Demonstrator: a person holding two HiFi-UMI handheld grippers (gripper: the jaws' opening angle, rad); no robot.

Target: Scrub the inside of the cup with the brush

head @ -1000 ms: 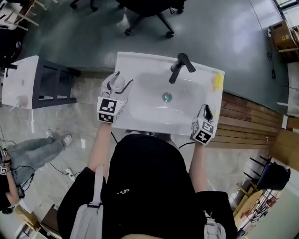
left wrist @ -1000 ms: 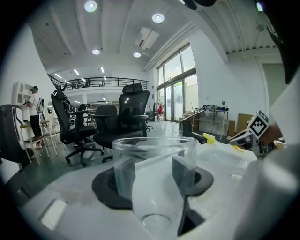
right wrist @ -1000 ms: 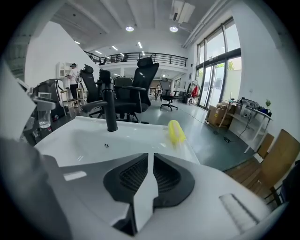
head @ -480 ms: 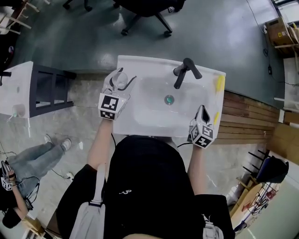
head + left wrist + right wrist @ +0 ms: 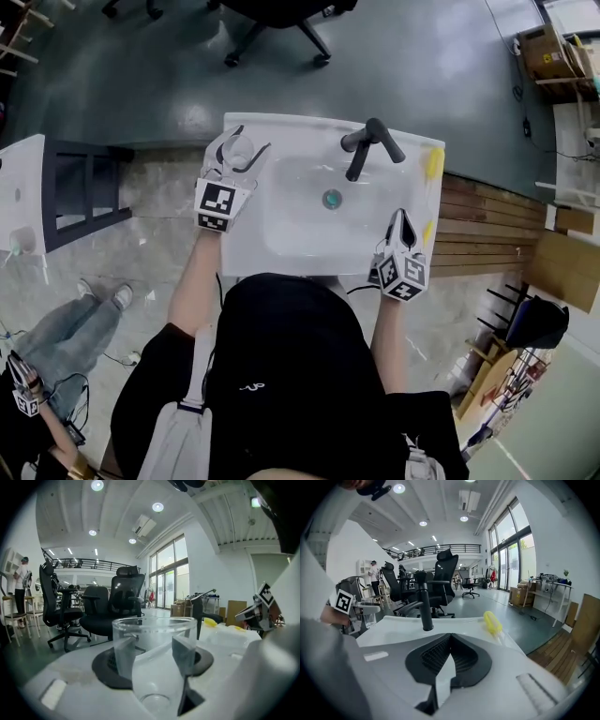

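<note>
A clear cup (image 5: 237, 150) stands upright between the fingers of my left gripper (image 5: 251, 138), over the sink's far left rim. In the left gripper view the cup (image 5: 154, 630) fills the gap of the left gripper (image 5: 154, 654), with both pads against its sides. The yellow brush (image 5: 434, 164) lies on the sink's right rim, and in the right gripper view the brush (image 5: 493, 622) is ahead and to the right, untouched. My right gripper (image 5: 403, 219) hangs over the near right rim. The right gripper (image 5: 449, 641) has just been closing and is shut with nothing between its jaws.
The white sink (image 5: 309, 124) has a black faucet (image 5: 366, 141) at the back and a drain (image 5: 331, 199) in the bowl. An office chair (image 5: 272, 19) stands beyond it. A dark shelf (image 5: 84, 183) and a white table (image 5: 19, 187) are to the left, and a person (image 5: 56, 328) stands at lower left.
My left gripper has carried the cup toward the sink's far left corner. The right gripper's jaws have come together and it has shifted slightly along the right rim.
</note>
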